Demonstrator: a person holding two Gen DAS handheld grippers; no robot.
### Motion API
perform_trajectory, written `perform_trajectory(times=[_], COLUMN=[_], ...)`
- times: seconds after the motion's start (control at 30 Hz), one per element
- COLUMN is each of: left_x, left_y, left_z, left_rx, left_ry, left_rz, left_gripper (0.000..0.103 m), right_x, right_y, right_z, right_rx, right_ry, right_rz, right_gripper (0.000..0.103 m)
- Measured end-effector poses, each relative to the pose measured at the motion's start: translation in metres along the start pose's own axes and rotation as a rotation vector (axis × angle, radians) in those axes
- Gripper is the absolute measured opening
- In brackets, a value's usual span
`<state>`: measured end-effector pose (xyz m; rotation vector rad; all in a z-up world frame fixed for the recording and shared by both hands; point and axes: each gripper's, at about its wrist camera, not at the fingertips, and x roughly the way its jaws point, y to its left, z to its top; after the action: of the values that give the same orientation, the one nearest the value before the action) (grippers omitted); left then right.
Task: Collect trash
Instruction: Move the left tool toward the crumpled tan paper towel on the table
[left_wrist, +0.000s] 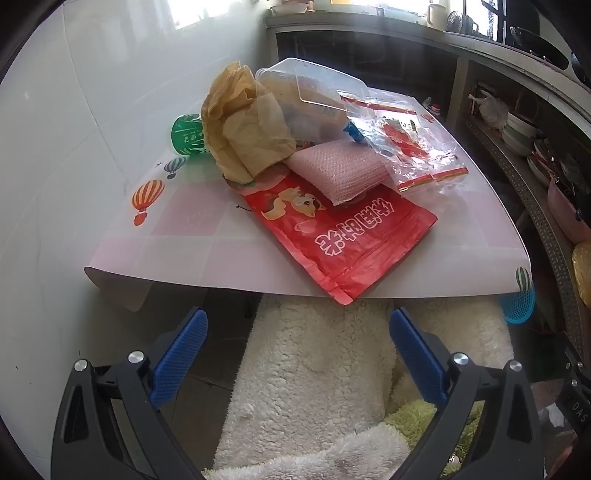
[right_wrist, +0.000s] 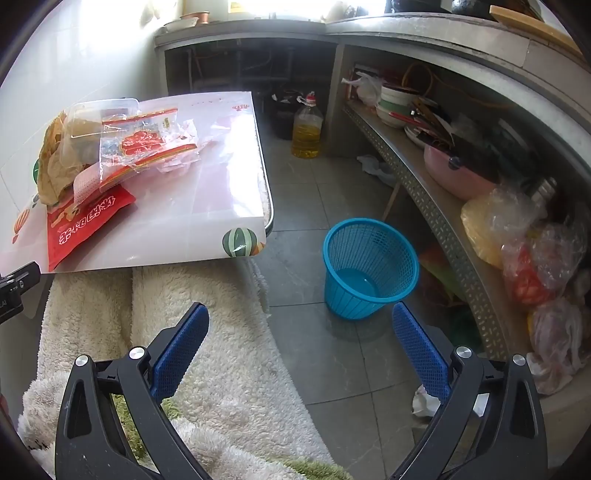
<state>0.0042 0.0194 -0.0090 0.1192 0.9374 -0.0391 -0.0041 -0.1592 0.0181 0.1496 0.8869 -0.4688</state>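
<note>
A pile of trash lies on the table (left_wrist: 184, 236): a red snack bag (left_wrist: 343, 236) overhanging the front edge, a pink mesh sponge (left_wrist: 340, 170), crumpled brown paper (left_wrist: 243, 125), a clear plastic box (left_wrist: 306, 92), clear red-striped bags (left_wrist: 410, 140) and a green can (left_wrist: 186, 134). The pile also shows in the right wrist view (right_wrist: 110, 155). My left gripper (left_wrist: 297, 332) is open and empty, just before the table edge below the red bag. My right gripper (right_wrist: 299, 328) is open and empty over the floor, near an empty blue basket (right_wrist: 369, 266).
A white fluffy cover (right_wrist: 207, 332) lies on the seat under the table edge. Shelves (right_wrist: 443, 206) on the right hold bowls and plastic bags. An oil bottle (right_wrist: 306, 129) stands on the tiled floor. Crumpled paper (right_wrist: 424, 402) lies on the floor by the shelf.
</note>
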Motion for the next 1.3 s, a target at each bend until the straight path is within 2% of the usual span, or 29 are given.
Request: perform_trajectory(times=[0.33, 0.6, 0.7, 0.97, 1.23, 1.3], left_x=[0.005, 0.008, 0.015, 0.031, 0.06, 0.063], left_y=[0.007, 0.026, 0.033, 0.04, 0.042, 0.05], left_z=[0.012, 0.037, 0.049, 0.072, 0.088, 0.094], left_rx=[-0.01, -0.027, -0.041, -0.062, -0.037, -0.048], left_ry=[-0.021, -0.113, -0.121, -0.119, -0.096, -0.116], left_rz=[-0.002, 0.037, 0.045, -0.021, -0.071, -0.095], left_gripper=[0.097, 0.097, 0.097, 0.097, 0.097, 0.097], right_x=[0.005, 0.006, 0.011, 0.023, 0.054, 0.061], right_y=[0.006, 0.019, 0.025, 0.036, 0.034, 0.033], right_z=[0.018, 0.062, 0.077, 0.103, 0.118, 0.122], right_rx=[-0.009, -0.01, -0.012, -0.009, 0.023, 0.034], right_ry=[-0.023, -0.092, -0.114, -0.116, -0.086, -0.071], right_rz=[-0.006, 0.07, 0.106, 0.249, 0.296, 0.31], right_gripper=[0.096, 0.096, 0.096, 0.096, 0.096, 0.096])
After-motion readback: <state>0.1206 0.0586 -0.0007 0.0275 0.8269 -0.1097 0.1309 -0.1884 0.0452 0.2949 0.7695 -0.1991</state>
